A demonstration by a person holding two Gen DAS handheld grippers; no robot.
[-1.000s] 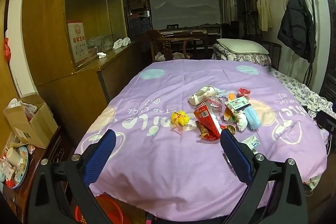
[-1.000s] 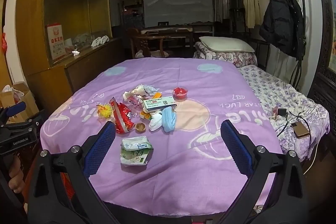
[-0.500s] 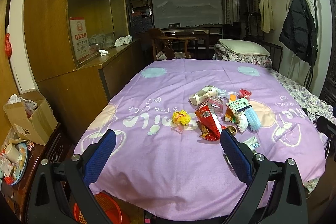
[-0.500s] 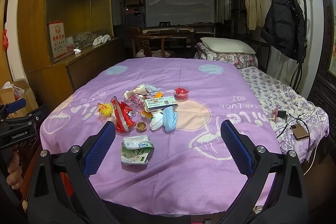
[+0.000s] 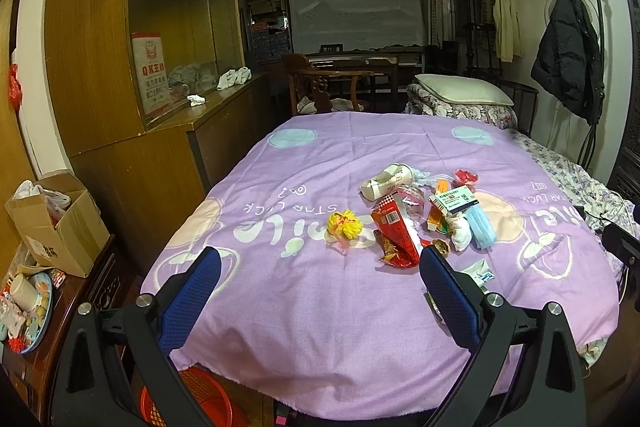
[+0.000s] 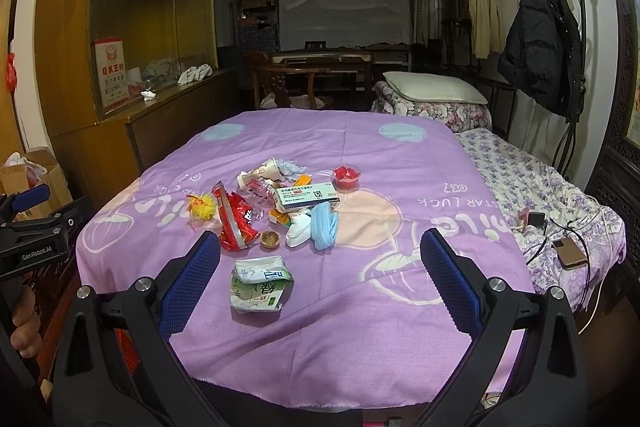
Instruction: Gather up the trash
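Observation:
Trash lies in a heap on the purple cloth (image 5: 304, 299): a red snack bag (image 5: 396, 233), a yellow ball (image 5: 344, 225), a paper cup (image 5: 386, 181), a medicine box (image 5: 456, 201), a blue face mask (image 5: 482, 229) and a red jelly cup (image 5: 466, 177). A crumpled green-white carton (image 6: 258, 283) lies nearest, apart from the heap. My left gripper (image 5: 320, 283) is open and empty at the near edge. My right gripper (image 6: 320, 275) is open and empty, with the carton just inside its left finger (image 6: 192, 275). A red basket (image 5: 192, 399) stands on the floor below the left gripper.
A wooden cabinet (image 5: 132, 163) and a cardboard box (image 5: 56, 219) stand to the left. A bed with a pillow (image 6: 432, 93), a phone (image 6: 570, 253) and cables is on the right. A coat rack (image 6: 544, 43) and chairs stand behind.
Both grippers have moved slightly forward and up over the near edge of the cloth. Both stay open. The trash has not moved.

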